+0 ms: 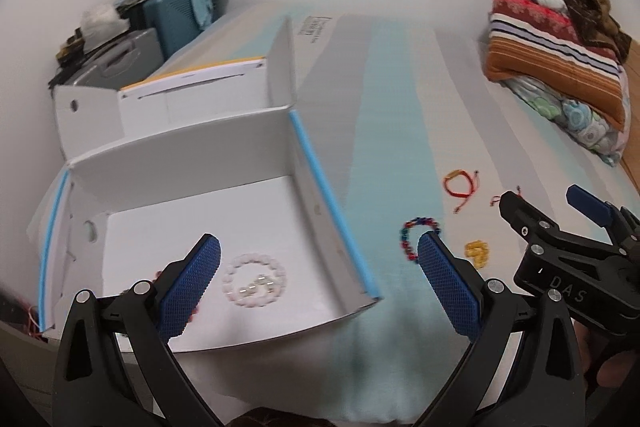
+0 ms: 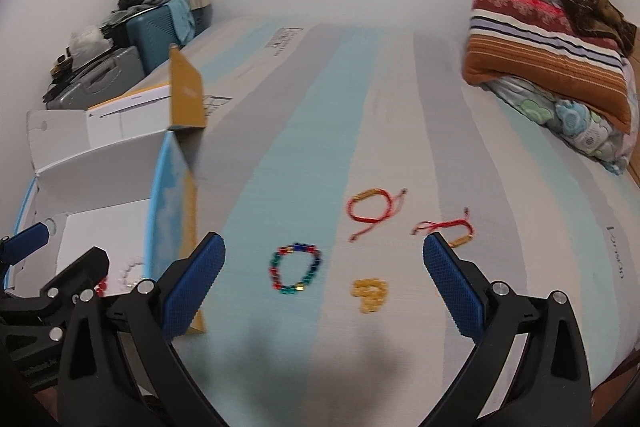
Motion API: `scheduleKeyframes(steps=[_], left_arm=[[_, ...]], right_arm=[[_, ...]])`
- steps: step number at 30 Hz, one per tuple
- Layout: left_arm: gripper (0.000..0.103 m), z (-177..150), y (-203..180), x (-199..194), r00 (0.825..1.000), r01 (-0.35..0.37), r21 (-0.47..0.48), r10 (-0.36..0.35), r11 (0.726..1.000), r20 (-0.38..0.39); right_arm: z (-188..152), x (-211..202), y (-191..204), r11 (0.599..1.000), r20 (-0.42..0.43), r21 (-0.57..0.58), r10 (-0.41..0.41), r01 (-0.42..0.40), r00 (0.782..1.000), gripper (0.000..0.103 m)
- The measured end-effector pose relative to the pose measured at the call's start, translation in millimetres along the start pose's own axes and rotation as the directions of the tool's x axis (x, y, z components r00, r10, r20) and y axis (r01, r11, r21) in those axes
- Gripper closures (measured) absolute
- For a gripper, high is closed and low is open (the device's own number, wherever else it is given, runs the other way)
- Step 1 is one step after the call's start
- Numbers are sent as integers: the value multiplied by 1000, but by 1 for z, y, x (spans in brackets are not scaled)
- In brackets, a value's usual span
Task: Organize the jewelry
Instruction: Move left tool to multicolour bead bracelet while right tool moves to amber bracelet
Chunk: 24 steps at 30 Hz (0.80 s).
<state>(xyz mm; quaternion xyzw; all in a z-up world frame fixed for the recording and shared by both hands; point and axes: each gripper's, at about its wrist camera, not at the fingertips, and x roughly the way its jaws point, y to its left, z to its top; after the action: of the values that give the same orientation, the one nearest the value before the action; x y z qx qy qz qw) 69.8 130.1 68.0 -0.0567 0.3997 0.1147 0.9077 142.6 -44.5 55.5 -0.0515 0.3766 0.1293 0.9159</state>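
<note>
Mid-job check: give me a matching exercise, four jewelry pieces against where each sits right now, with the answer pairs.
Items:
1. white bead bracelet
2. multicolour bead bracelet
3. yellow bead bracelet
4. red cord bracelet

Places:
A. on the bed, nearest the right gripper, right of the multicolour one
B. inside the white box
C. on the bed, farther away than the multicolour one
D. on the turquoise stripe, just outside the box

Pairs: 1-B, 2-D, 3-A, 4-C

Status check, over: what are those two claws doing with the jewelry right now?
Left gripper open over box; white bead bracelet inside. Right gripper open, empty. Multicolored bracelet waiting on bed. Nothing blocking.
</note>
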Motion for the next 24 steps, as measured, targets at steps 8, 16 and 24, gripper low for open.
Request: scheduleKeyframes(steps=[8,16,24], left_arm=[[6,13,-44,12,999,34,21,-34,999,-6],[6,19,-85,41,997,69,48,-67,996,-43],[6,21,-118,77,992,100,79,-93,992,-90]], right_arm=[[-5,10,-53,998,-20,53,-38,39,999,8],[-13,26,-93,994,-55,71,-77,81,996,8],[-29,51,-118,993,-100,66,-88,95,991,8]])
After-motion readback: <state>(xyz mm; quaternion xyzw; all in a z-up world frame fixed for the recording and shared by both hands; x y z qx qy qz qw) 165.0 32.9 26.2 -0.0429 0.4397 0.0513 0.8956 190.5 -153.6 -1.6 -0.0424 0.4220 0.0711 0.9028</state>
